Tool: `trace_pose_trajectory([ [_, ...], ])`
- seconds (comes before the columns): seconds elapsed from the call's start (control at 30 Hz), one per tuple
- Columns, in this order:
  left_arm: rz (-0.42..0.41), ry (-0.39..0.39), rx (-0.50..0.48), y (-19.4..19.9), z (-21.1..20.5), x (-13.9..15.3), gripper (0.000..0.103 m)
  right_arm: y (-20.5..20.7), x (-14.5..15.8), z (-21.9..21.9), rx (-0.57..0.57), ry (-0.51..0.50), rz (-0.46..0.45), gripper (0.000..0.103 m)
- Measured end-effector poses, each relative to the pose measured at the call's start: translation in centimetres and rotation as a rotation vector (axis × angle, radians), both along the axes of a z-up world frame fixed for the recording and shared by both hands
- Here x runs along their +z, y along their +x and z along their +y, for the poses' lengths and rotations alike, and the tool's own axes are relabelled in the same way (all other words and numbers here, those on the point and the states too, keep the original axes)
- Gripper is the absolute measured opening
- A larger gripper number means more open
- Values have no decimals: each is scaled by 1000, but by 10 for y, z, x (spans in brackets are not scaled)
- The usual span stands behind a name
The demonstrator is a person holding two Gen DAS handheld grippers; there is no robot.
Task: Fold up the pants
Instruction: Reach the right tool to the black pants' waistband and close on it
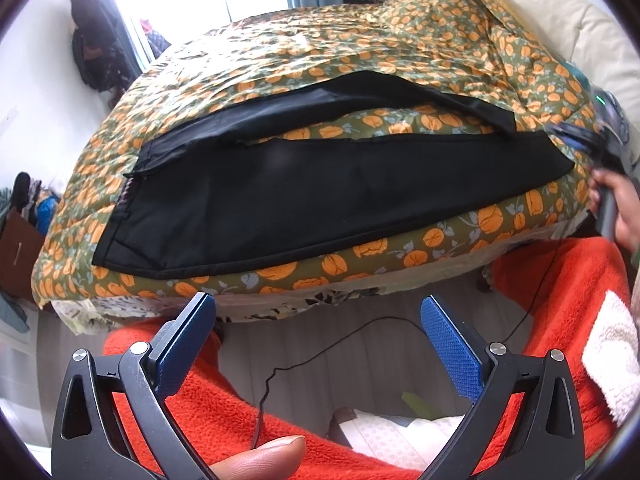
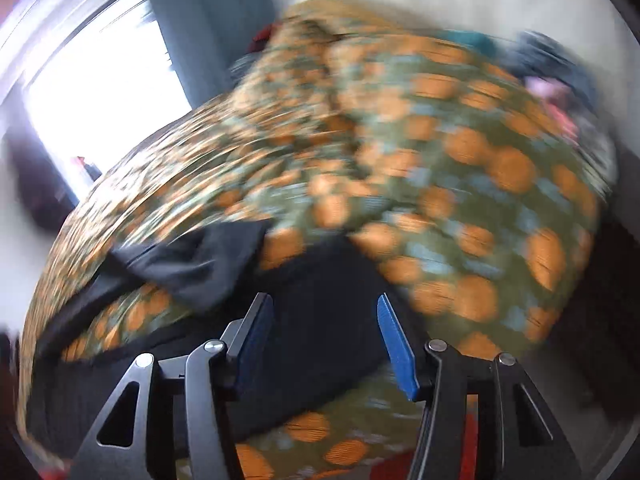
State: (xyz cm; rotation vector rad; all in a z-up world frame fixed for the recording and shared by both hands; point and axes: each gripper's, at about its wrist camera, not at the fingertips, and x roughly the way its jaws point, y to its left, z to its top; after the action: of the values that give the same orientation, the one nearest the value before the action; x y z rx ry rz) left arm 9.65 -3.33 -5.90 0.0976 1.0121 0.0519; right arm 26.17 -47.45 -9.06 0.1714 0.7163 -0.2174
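Pants (image 1: 320, 184), black, lie spread on the flowered bedspread (image 1: 280, 60), close along the bed's near edge, and I read their long axis as running left to right across my left wrist view. At the left end sits what looks like the waistband, near the near-left corner of the bed; from there the two legs run rightward and splay apart, a strip of bedspread showing between them, the nearer leg ending by the near-right edge. My left gripper (image 1: 318, 312) hangs just off the near edge, below the pants' middle, jaws wide apart with nothing between them, so the cloth lies ahead of it and up over the edge, not touching. Further right, my right gripper (image 2: 325, 312) sits over that nearer leg's end; its picture is badly smeared, but the jaws stand parted and dark cloth shows beyond them, and I cannot see the pads pressing on it, so I take it as not gripping. In my judgement the coming move turns on that left-right axis: the right hand is nearer the leg ends, the left nearer the waist.
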Motion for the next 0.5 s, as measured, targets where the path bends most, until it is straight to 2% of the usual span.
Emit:
trace_pose_trajectory([
  [0.13,-11,5,11,-2,2,3,102,56,-24,53,243,-116,160,59],
  [0.27,-3,-7,67,-5,18,1,102,93,-51,84,301,-436,253,59],
  [0.33,9,-21,99,-5,28,-2,102,107,-66,85,310,-556,305,56],
  [0.37,16,-28,110,-5,31,-4,102,116,-70,85,310,-608,336,46],
  [0.4,22,-34,120,-5,34,-6,102,118,-68,84,306,-639,340,12],
  [0.43,30,-42,131,-4,38,-8,102,120,-65,85,286,-673,325,5],
  [0.5,39,-45,138,-1,40,-11,102,116,-40,92,262,-704,234,5],
])
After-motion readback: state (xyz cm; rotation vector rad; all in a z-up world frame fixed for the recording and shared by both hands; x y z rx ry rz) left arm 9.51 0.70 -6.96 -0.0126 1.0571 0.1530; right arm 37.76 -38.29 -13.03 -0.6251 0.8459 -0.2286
